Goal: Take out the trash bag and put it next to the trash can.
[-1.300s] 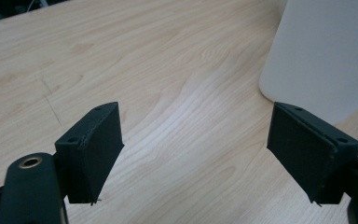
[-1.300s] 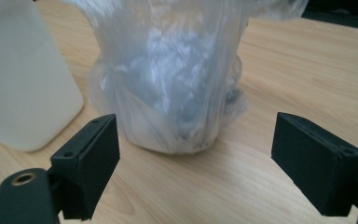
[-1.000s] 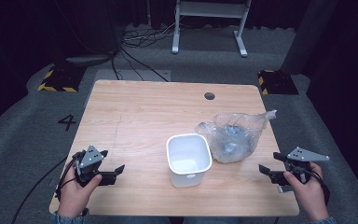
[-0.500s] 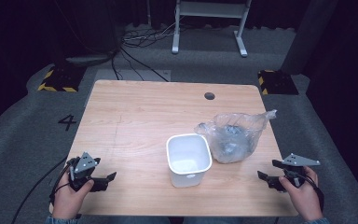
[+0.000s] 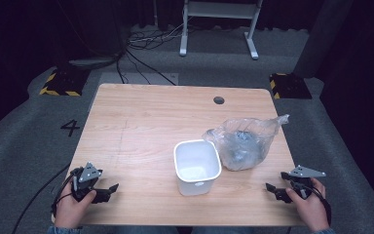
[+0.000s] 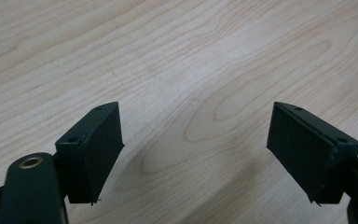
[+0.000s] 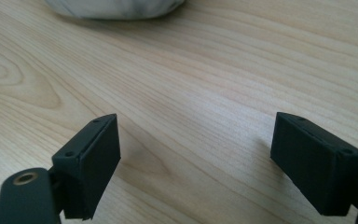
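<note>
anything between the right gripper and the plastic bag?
Nothing. In the high view only bare tabletop separates the right gripper from the plastic bag. The right gripper view agrees: open jaws, plain wood, the bag's lower edge at the top.

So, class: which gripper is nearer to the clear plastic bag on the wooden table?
Right. The right gripper sits just in front of the clear plastic bag; the left gripper is far across, beyond the white plastic tub.

A lab or recording studio: a lone wooden table [image 5: 141,126] stands on grey carpet [image 5: 24,146] marked with a number 4 [image 5: 70,127], ringed by black curtains [image 5: 24,29], loose cables [image 5: 146,44], hazard-striped floor plates [image 5: 58,84] and a metal stand [image 5: 219,24].
</note>
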{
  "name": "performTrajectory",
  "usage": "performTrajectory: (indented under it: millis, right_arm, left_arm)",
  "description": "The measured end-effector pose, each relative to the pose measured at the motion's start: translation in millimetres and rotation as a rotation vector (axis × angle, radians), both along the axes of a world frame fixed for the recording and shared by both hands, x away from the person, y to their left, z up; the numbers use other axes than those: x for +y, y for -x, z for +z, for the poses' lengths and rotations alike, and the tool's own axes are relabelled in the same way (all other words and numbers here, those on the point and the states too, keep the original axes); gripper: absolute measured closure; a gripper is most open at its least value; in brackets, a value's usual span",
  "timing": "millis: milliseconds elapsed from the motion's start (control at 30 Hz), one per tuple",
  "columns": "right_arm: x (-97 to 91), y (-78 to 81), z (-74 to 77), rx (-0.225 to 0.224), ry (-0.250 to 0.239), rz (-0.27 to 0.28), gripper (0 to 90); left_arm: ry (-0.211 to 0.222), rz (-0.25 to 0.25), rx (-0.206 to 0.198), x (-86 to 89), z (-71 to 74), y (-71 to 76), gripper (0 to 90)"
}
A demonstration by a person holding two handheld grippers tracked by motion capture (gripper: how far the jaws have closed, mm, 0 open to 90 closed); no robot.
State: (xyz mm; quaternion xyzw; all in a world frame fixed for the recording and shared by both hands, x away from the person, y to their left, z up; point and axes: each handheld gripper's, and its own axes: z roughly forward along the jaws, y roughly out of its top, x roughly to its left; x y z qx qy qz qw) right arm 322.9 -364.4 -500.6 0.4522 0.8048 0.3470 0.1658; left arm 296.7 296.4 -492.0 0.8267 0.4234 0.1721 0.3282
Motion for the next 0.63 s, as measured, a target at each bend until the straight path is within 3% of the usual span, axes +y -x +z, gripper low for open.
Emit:
performTrajectory:
  millis: [100, 267, 633]
  right_arm:
    - [-0.3, -0.6, -2.2, -0.027, 0.018, -0.002, 15.8]
    - [0.2, -2.1, -4.0, -0.046, 0.03, 0.005, 14.7]
    - [0.8, -2.4, -4.3, -0.048, 0.037, 0.0, 13.4]
  left_arm:
    - [-0.053, -0.007, 0.005, -2.0, -4.9, -2.4, 17.2]
    - [0.035, 0.009, -0.018, -1.0, -14.4, -5.4, 14.8]
    - [0.03, 0.018, -0.019, -2.1, -14.4, -6.1, 13.5]
